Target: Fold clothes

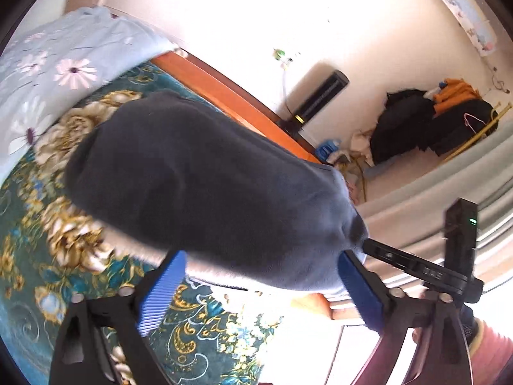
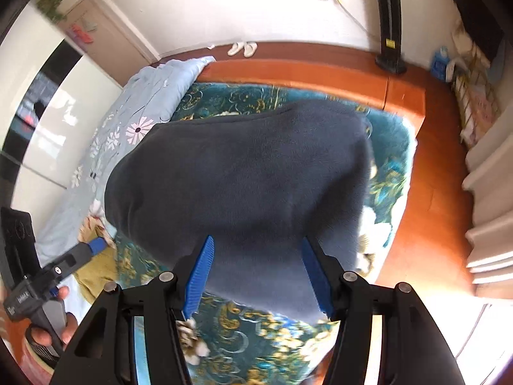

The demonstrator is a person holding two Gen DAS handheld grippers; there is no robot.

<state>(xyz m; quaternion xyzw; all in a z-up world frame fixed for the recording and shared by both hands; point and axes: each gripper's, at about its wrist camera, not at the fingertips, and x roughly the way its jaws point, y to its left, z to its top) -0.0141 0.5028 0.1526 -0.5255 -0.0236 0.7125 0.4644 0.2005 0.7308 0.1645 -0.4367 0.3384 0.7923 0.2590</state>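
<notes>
We have a dark grey-blue fleece garment [image 2: 243,179] hanging across the middle of both wrist views, above the bed [image 2: 394,166] with its teal floral cover. The cloth is lifted rather than laid flat, and motion blur softens its edges, so we read this as the carrying or shaking-out step, before any real fold is set.

In the left wrist view, the left gripper [image 1: 263,288] has its blue pads spread wide at the bottom of the frame, and the garment drapes over or between them; we cannot tell from this view whether the cloth is pinched or only resting there. In the right wrist view, the right gripper [image 2: 259,276] is likewise wide apart at the bottom centre, with the fleece falling into the gap between the pads; a true hold is not shown. The left gripper also appears at the lower left of that frame, in the person's hand.

A pale blue flowered quilt [image 2: 134,118] lies toward the upper left of the right view, beside the garment, and a mustard-coloured cloth [image 2: 96,272] sits at lower left.

Our next move, as we judge it, calls for lowering the garment onto a bare stretch of the bed, spreading it flat, then taking one edge in each gripper.
</notes>
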